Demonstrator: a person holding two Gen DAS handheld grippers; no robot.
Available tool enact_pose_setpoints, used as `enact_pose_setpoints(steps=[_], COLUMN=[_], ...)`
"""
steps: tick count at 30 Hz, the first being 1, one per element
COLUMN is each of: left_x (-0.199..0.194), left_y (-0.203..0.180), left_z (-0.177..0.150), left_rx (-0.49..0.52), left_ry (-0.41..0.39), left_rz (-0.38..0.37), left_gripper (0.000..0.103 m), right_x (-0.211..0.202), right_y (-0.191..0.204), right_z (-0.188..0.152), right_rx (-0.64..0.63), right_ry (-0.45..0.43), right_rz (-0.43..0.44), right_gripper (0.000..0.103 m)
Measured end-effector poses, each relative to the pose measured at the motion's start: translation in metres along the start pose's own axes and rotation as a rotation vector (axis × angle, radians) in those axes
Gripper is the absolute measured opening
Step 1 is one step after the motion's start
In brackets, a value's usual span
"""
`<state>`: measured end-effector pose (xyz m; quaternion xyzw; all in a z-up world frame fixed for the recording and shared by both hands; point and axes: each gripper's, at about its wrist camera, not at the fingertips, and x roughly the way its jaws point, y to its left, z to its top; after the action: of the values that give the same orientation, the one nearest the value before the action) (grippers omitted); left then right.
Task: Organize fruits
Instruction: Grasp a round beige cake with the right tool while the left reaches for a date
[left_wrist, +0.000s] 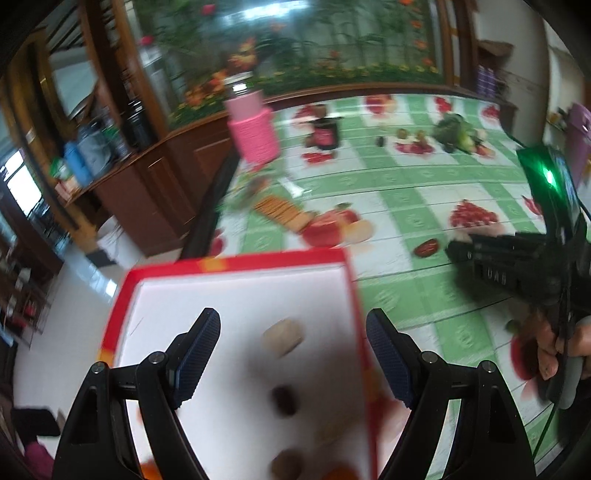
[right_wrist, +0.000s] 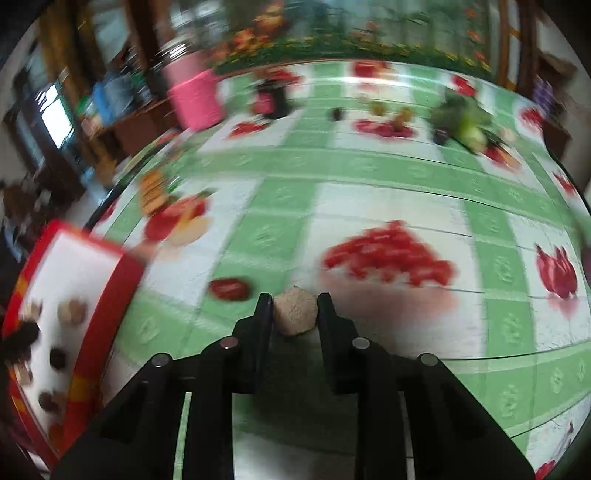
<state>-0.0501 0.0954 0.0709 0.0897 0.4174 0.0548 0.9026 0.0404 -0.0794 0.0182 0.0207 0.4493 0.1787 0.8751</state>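
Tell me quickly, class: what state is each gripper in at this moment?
Left gripper: open, holding nothing, above the red-rimmed box.
Right gripper: shut on a pale round fruit.

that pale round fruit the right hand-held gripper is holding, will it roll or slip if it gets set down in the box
The pale round fruit looks roughly spherical, so it would probably roll on the red-rimmed box's flat white floor. Its skin looks matte and rough, so slipping from the right hand-held gripper seems unlikely. It appears small and probably light.
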Motion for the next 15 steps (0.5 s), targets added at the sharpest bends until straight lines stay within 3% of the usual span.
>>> enact_pose_setpoints(steps=[4,9,15], left_x=[0.016,0.043,0.07], left_y=[-0.028,-0.061,-0.08], left_z=[0.018,0.036,0.043], left_rx=[0.058,0.122,0.156], left_ry=[-0.002,0.025,0.087], left_rz=[-0.079,-0.215,-0.27], left_gripper=[0.081,0.081,0.078], right_x=[-0.014,-0.021,-0.02], right_y=[-0.044,-0.064,-0.074], right_z=[0.01,0.012,0.013], right_rx=[0.123,0.177,0.234], right_ry=[-0.04,-0.041,-0.022], right_rz=[-0.009,-0.023,-0.004], right_gripper=[0.027,0.027,0.027])
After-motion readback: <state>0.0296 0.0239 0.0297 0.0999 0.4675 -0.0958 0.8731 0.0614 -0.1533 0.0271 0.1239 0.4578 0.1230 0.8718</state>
